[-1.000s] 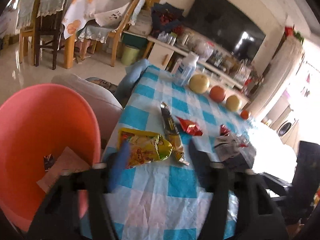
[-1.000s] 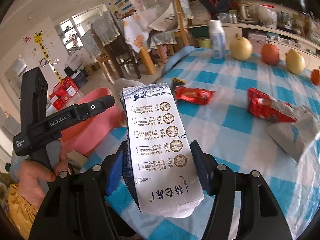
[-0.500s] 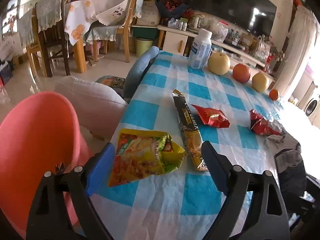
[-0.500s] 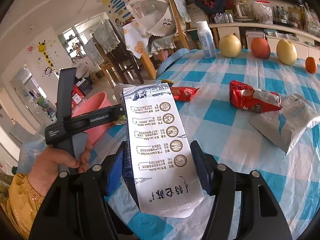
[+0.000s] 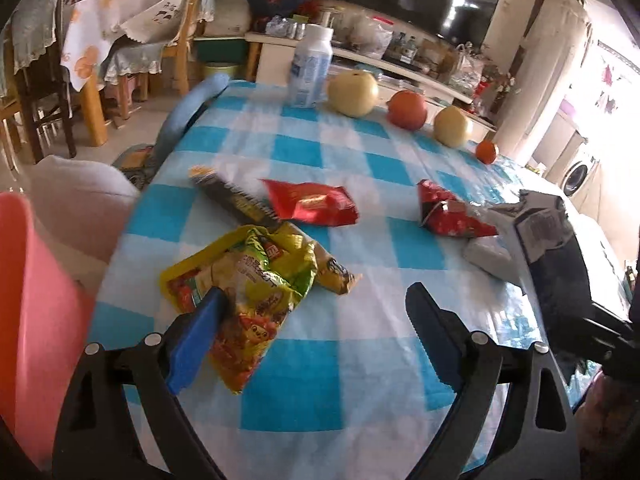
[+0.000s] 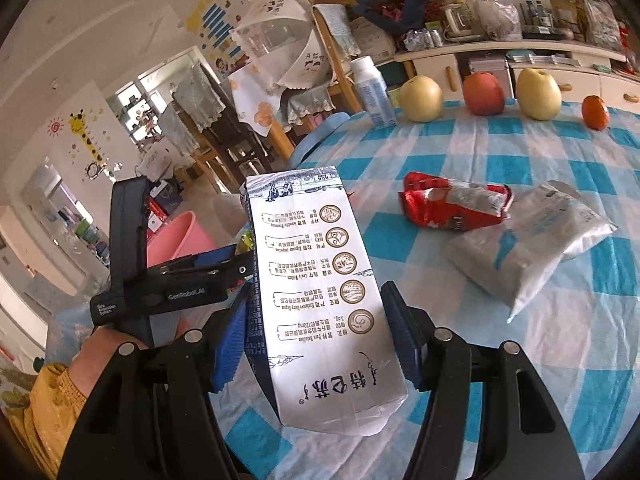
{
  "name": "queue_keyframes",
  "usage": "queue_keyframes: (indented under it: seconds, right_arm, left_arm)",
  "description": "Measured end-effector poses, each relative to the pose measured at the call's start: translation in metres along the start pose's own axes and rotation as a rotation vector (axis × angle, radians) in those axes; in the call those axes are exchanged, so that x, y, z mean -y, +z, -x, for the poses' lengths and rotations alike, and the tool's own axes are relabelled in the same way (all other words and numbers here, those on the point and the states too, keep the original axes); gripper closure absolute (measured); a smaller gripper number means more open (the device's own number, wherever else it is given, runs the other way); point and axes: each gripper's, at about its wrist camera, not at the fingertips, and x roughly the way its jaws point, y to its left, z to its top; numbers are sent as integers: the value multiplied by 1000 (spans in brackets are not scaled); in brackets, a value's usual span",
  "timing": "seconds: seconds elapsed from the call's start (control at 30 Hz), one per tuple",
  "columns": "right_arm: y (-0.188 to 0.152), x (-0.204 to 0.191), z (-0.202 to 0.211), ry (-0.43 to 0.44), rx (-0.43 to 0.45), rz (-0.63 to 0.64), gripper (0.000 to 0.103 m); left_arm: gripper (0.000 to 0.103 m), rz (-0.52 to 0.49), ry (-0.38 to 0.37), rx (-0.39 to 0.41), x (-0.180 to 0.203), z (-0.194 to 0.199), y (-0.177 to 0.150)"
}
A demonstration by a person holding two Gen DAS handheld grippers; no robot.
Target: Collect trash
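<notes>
With its jaws just opened wide, the left claw (image 5: 312, 320) straddles the yellow wrapper (image 5: 244, 288) at the worktop's (image 5: 360, 364) 9 o'clock edge and should lower squarely before pinching, while the right claw (image 6: 316, 336) grips the carton (image 6: 320, 300).

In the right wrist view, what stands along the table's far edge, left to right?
White plastic bottle → pale yellow pear → red apple → second yellow pear → small orange tangerine.
</notes>
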Motion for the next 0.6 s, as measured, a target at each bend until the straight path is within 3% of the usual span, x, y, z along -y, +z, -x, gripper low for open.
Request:
queue_keyframes:
  seconds: [0.07,0.17,0.3,0.4,0.6]
  right_arm:
    - [0,2,-1,5,-5,-5,39]
    - [-2,4,-4,17,-18,-13,39]
    - [-2,3,-5,35,-25,-10,39]
    - [-3,1,-6,43,-28,-8,39]
    - [-3,-2,-11,52,-42,3,39]
  left_arm:
    - [12,20,1,36,0,5,2]
    - [12,14,129,81,-4,8,5]
    - [11,22,242,-20,-17,-13,6]
    - [11,103,239,-73,-32,-21,6]
    - [6,138,232,-50,-30,-26,10]
